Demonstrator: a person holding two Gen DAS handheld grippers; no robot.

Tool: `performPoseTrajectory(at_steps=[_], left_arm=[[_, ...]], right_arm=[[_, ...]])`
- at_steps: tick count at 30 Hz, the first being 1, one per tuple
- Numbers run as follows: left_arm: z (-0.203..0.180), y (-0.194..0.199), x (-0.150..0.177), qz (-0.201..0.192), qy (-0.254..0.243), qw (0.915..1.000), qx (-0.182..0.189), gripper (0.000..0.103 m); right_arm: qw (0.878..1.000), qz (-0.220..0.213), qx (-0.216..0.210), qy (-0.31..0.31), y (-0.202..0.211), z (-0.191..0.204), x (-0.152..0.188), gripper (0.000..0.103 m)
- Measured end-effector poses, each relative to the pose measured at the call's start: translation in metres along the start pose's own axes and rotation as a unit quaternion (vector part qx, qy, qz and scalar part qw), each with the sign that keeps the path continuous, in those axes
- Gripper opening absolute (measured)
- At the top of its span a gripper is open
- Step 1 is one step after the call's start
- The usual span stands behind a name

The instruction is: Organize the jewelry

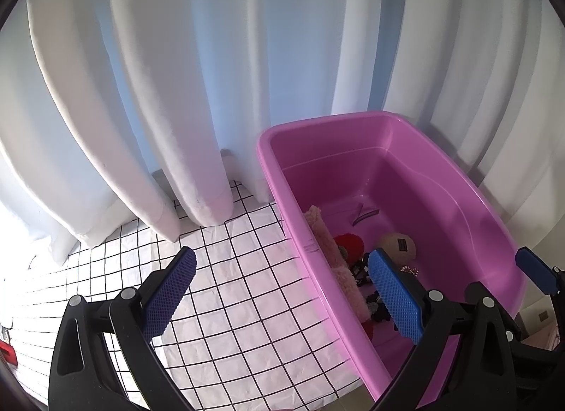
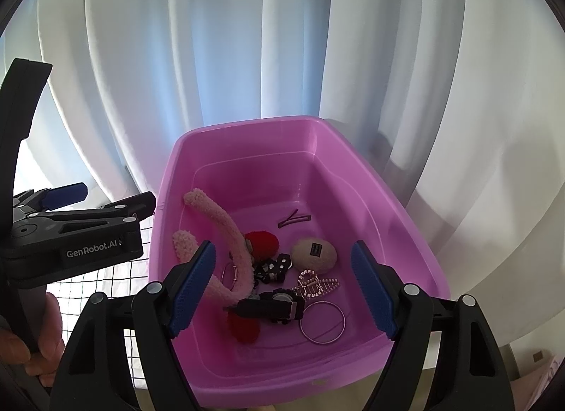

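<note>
Right wrist view looks down into a pink rectangular plastic tub (image 2: pixel 353 171) where the jewelry lies heaped on the floor: a black chunky wristwatch (image 2: pixel 272 307) at 6 o'clock of the pile, a thin silver bangle (image 2: pixel 322 321) just to its right, a rhinestone claw hair clip (image 2: pixel 316 283) above the bangle, a beige fuzzy oval hair clip (image 2: pixel 314 255) at 1 o'clock, a red pompom hair tie (image 2: pixel 263 242) at 11 o'clock, and a pink fuzzy curved headband (image 2: pixel 226 231) leaning against the tub's left wall. A dark thin hairpin (image 2: pixel 293 219) lies apart at 12 o'clock. The right gripper (image 2: pixel 284 291) hangs above the pile, fingers spread wide, holding nothing. At 9 o'clock, outside the tub, the left gripper (image 1: pixel 282 291) is also wide open and empty, straddling the tub's left wall over a white black-gridded tablecloth (image 1: pixel 247 305). White pleated curtains (image 1: pixel 212 75) hang behind.
</note>
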State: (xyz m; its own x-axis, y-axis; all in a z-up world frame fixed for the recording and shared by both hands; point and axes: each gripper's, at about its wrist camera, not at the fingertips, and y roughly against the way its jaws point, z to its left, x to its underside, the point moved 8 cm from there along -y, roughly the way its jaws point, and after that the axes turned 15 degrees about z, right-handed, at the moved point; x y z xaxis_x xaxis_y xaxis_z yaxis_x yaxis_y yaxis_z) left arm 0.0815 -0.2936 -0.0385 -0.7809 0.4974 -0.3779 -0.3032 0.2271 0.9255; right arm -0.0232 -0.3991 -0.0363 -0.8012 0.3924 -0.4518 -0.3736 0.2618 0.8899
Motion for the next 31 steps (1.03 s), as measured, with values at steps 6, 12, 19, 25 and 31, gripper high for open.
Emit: performPoseTrajectory(at_steps=[6, 12, 19, 25, 31], left_arm=[[0.0011, -0.0003, -0.0003, 0.002, 0.000, 1.0000, 0.001, 0.096], [0.0020, -0.0007, -0.0006, 0.002, 0.002, 1.0000, -0.001, 0.096], [0.0037, 0.0012, 0.0002, -0.004, 0.005, 1.0000, -0.001, 0.096], [0.0027, 0.0042, 0.0007, -0.006, 0.007, 0.9999, -0.005, 0.096], [0.0043, 0.0050, 0.0022, -0.001, 0.015, 0.9999, -0.004, 0.096]], right_arm=[[1.000, 0.001, -0.002, 0.004, -0.0013, 0.0004, -0.0011, 0.075], [1.000, 0.001, -0.001, 0.005, -0.0008, 0.0019, -0.0001, 0.075], [1.000, 0.001, -0.003, 0.007, -0.0013, 0.0030, -0.0007, 0.075], [1.000, 0.001, -0.004, 0.010, -0.0019, 0.0024, -0.0018, 0.075], [1.000, -0.001, -0.004, 0.010, -0.0017, 0.0020, -0.0005, 0.075]])
